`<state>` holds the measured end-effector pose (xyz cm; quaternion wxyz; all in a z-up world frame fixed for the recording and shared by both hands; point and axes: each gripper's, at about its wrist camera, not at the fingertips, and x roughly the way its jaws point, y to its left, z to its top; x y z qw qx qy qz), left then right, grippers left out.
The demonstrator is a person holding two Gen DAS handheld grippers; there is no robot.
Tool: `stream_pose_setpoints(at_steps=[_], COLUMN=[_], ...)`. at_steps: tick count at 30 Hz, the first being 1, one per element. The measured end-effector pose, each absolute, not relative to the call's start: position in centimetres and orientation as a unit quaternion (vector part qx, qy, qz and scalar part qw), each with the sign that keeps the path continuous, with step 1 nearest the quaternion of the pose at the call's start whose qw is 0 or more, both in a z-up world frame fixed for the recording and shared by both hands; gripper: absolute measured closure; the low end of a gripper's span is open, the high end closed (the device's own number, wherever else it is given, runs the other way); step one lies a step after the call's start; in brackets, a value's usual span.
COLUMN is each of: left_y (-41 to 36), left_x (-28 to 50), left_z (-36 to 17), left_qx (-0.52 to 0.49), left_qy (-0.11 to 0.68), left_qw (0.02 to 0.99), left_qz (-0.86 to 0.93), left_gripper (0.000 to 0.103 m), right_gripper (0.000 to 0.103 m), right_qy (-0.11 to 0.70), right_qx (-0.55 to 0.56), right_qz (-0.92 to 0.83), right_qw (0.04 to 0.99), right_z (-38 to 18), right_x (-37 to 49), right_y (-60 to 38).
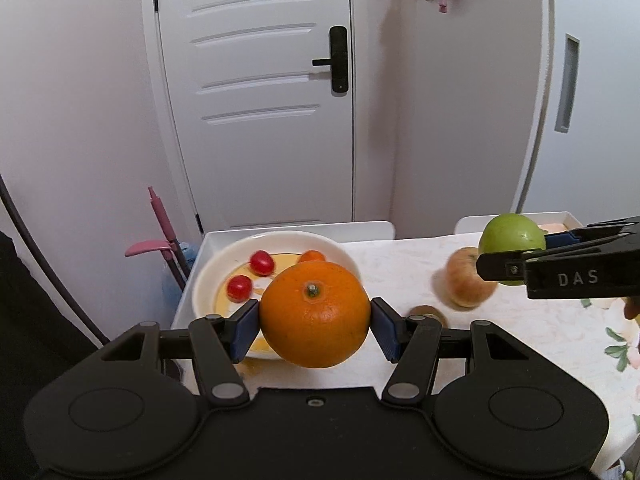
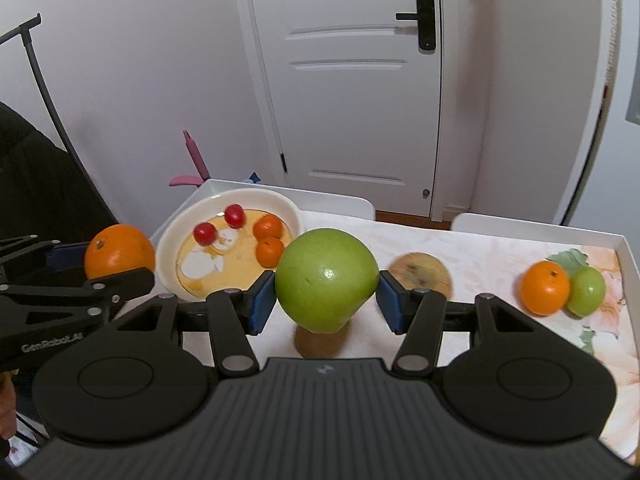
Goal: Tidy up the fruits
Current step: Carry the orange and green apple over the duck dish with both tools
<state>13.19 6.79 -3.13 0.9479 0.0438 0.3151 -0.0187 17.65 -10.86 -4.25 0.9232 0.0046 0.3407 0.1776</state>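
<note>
Bowl (image 2: pixel 168 240) left on table (image 2: pixel 480 248), two fruits (image 2: pixel 560 288) far right.

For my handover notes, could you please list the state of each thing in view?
Left gripper: shut on large orange.
Large orange: held, lifted.
Right gripper: shut on green apple.
Green apple: held, lifted.
Bowl: holds small fruits.
Door: closed.

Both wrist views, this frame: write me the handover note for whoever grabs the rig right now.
Left gripper: shut on the large orange, held in the air just in front of the white bowl.
Right gripper: shut on the green apple, held above the table.
In the bowl: two cherry tomatoes and two small oranges.
On the floral tablecloth: a brownish apple, a kiwi, another orange and a small green fruit.
Left: place both held fruits, then sort the loose ones.
</note>
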Motion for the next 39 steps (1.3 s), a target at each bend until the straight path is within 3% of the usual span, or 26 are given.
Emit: stream_pose_setpoints(at_steps=[15,31,33,35,39], left_y=[13.0,14.8,14.7,14.7,14.6], left_x=[19.9,24.1,23.8,23.3,22.3], left_z=[-7.5,-11.7,-11.5,-10.9,-10.0], left_qx=[0.068,0.086,0.091,0.092,0.088], left_qy=[0.351,0.391,0.383,0.368,0.361], left_qw=[0.932,0.912,0.915,0.921,0.923], left_qz=[-0.054,-0.088,-0.092,-0.092,-0.095], left_gripper=[0.039,0.038,0.03,0.01,0.009], right_gripper=[0.034,0.034,0.034,0.034,0.034], right_qy=[0.362,0.385,0.386,0.385,0.382], right_qx=[0.019,0.025,0.027,0.026,0.021], right_qz=[0.143,0.112,0.111,0.111,0.114], right_qw=[0.921,0.916,0.915,0.916,0.917], right_z=[-6.6,-8.5,-8.4,-8.2,-7.8], right_x=[21.2,23.8,23.9,23.9,23.8], right_y=[-4.0,-1.3,-1.4,-1.5,-1.6])
